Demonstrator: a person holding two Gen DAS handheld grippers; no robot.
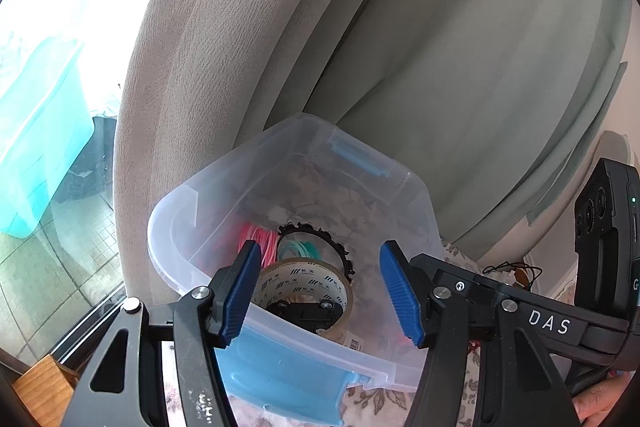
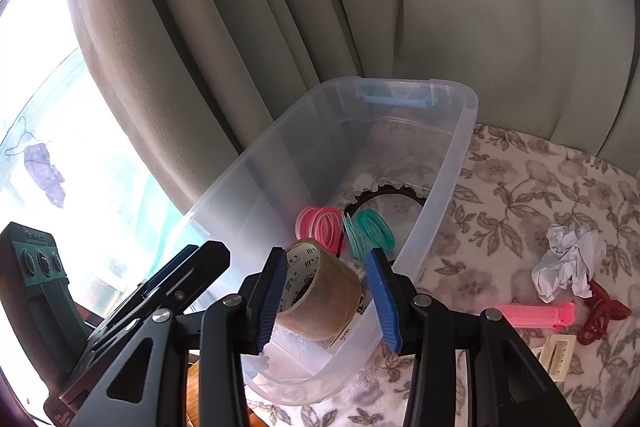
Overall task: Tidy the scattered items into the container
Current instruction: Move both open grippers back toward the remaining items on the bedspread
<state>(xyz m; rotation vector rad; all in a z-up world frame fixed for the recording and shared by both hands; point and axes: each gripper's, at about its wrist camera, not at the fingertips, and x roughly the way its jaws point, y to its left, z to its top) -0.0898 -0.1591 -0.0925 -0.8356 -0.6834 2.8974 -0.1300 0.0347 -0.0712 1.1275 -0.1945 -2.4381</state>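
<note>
While the right tool (image 2: 326, 297) hangs over the near end of the clear container (image 2: 448, 187), its blue pads stand wide apart with the tape roll (image 2: 320, 291) between them; only the left pad looks to touch the roll, so I judge the roll is either just let go or about to be lifted, and I can't settle which from here. In the left wrist view the roll looks to lie inside the bin against its near wall. The left tool (image 1: 324, 291) is also spread wide and carries nothing, poised above the same end.

Already in the container: pink rings (image 2: 320, 227), teal rings (image 2: 372, 231) and a black toothed headband (image 2: 384, 191). Out on the flowered cloth (image 2: 520, 167) lie a crumpled paper (image 2: 568, 263), a pink roller-like piece (image 2: 536, 315), a red chain (image 2: 600, 311) and a cream comb-like piece (image 2: 558, 351), so I judge the tidying is partway.

Hard to make out: the cream piece is partly hidden by my right tool, and the bin's near floor is blocked by both tools.
</note>
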